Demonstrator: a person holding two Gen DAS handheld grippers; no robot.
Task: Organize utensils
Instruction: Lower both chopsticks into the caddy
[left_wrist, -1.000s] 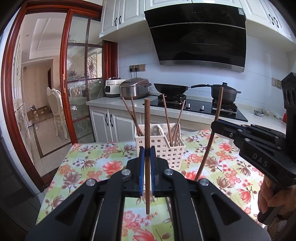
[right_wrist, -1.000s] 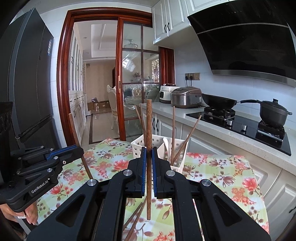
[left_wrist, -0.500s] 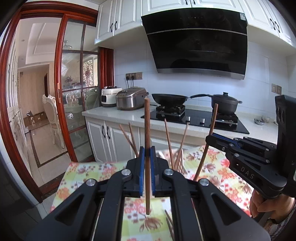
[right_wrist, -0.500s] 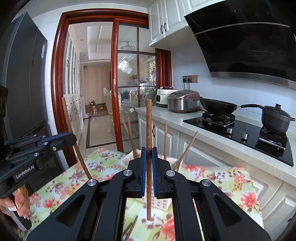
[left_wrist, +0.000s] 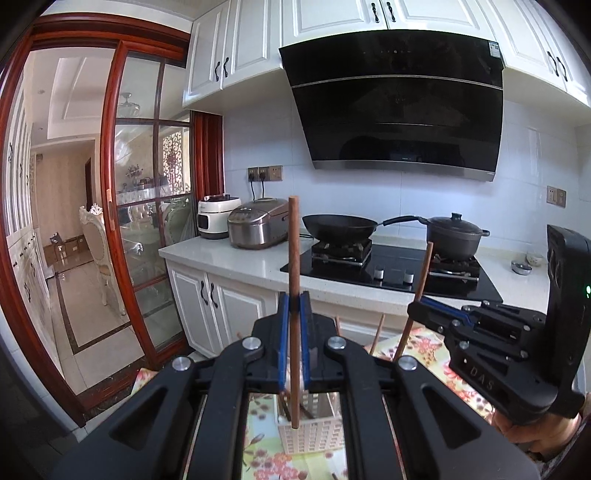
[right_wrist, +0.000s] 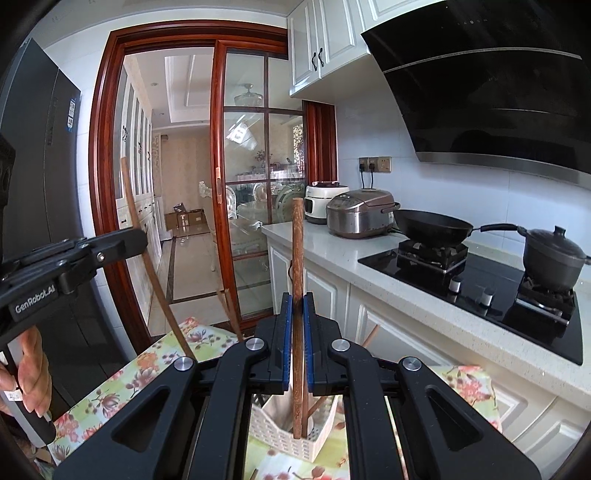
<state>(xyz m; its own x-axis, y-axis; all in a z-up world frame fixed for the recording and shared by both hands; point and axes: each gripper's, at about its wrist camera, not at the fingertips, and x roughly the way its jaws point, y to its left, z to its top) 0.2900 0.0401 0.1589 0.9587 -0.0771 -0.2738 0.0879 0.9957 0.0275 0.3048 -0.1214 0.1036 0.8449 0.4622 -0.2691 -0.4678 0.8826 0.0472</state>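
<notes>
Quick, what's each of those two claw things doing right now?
Left gripper: shut on a wooden chopstick, held upright.
Right gripper: shut on another chopstick, its tip over the white basket.

Utensil basket (left_wrist: 314, 430) on the floral table (right_wrist: 110, 391), stove counter (left_wrist: 258, 264) behind, glass door (left_wrist: 147, 221) left.

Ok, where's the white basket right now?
The white basket sits on the floral tablecloth, directly below both tools' chopstick tips, low centre in both wrist views.
</notes>
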